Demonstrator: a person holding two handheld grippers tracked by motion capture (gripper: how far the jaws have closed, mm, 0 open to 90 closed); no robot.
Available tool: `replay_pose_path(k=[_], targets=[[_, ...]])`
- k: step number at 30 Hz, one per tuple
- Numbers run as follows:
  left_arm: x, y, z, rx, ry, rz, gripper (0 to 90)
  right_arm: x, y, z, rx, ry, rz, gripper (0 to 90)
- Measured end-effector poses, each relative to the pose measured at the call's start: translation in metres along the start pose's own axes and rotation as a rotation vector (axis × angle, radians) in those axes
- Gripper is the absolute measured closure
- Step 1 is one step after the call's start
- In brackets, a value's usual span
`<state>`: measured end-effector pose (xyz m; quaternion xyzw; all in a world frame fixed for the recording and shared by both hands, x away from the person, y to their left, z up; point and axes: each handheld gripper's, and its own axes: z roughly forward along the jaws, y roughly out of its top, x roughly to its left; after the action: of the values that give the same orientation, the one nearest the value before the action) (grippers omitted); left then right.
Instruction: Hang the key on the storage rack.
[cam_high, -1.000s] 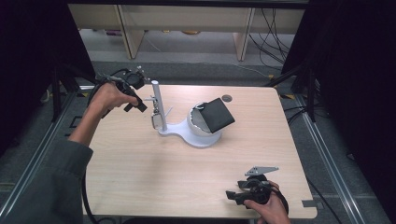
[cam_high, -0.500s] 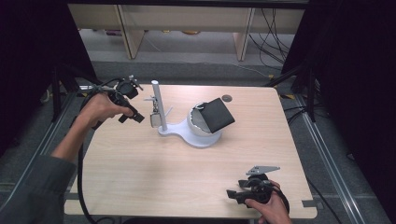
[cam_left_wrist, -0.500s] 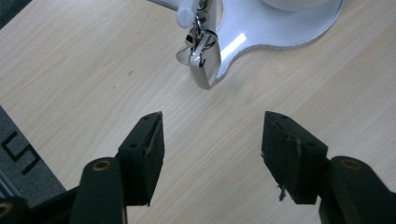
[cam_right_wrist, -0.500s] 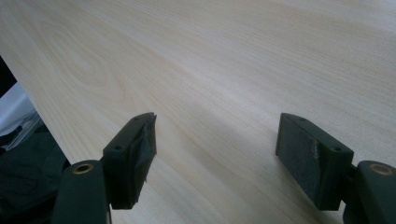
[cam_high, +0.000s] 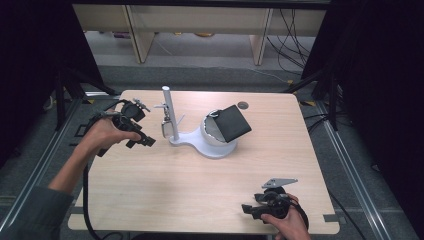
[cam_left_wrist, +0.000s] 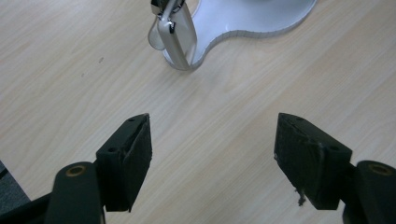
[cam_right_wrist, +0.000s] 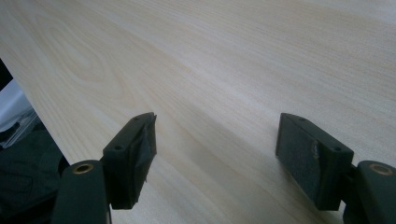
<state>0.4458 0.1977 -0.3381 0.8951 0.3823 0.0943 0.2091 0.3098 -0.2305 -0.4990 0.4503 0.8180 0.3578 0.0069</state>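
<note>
Beside white stand (cam_high: 210, 145), L claw (cam_high: 142, 141) just opened (no readable text).

The left hand-held gripper (cam_high: 142, 141) sits over the left part of the desk (cam_high: 200, 195), and just to its right stands the upright post (cam_high: 169, 112) on the stand base (cam_high: 200, 145), with a small clip (cam_high: 164, 125) on the post's near side facing that gripper. Further right on the same base rests the bowl-shaped holder (cam_high: 212, 131) with a flat square pad (cam_high: 234, 123) leaning on it. The right hand-held gripper (cam_high: 250, 209) lies near the desk's front right edge, well apart from the stand, which is behind it and to its left.
</note>
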Motion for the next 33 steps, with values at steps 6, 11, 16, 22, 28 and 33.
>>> replay_pose_path(k=[6, 11, 16, 22, 28, 33], targets=[[-0.016, -0.016, 0.007, -0.021, -0.028, 0.033, 25.4, 0.000, 0.000, 0.000, 0.005, 0.005, -0.002, 29.7], [-0.031, -0.032, 0.018, -0.040, -0.058, 0.050, 23.9, 0.001, 0.000, 0.003, -0.016, 0.005, 0.008, 29.7], [-0.046, -0.045, 0.025, -0.064, -0.089, 0.071, 22.9, 0.001, 0.000, 0.002, -0.003, 0.001, 0.001, 29.7], [-0.064, -0.054, 0.035, -0.075, -0.128, 0.115, 21.7, 0.002, 0.001, 0.000, -0.015, 0.001, 0.001, 29.7], [-0.085, -0.070, 0.046, -0.131, -0.139, 0.140, 20.6, 0.001, 0.001, -0.001, -0.009, 0.005, 0.002, 29.7], [-0.097, -0.086, 0.057, -0.125, -0.138, 0.164, 19.9, 0.002, 0.001, -0.001, -0.010, 0.021, 0.010, 29.7]])
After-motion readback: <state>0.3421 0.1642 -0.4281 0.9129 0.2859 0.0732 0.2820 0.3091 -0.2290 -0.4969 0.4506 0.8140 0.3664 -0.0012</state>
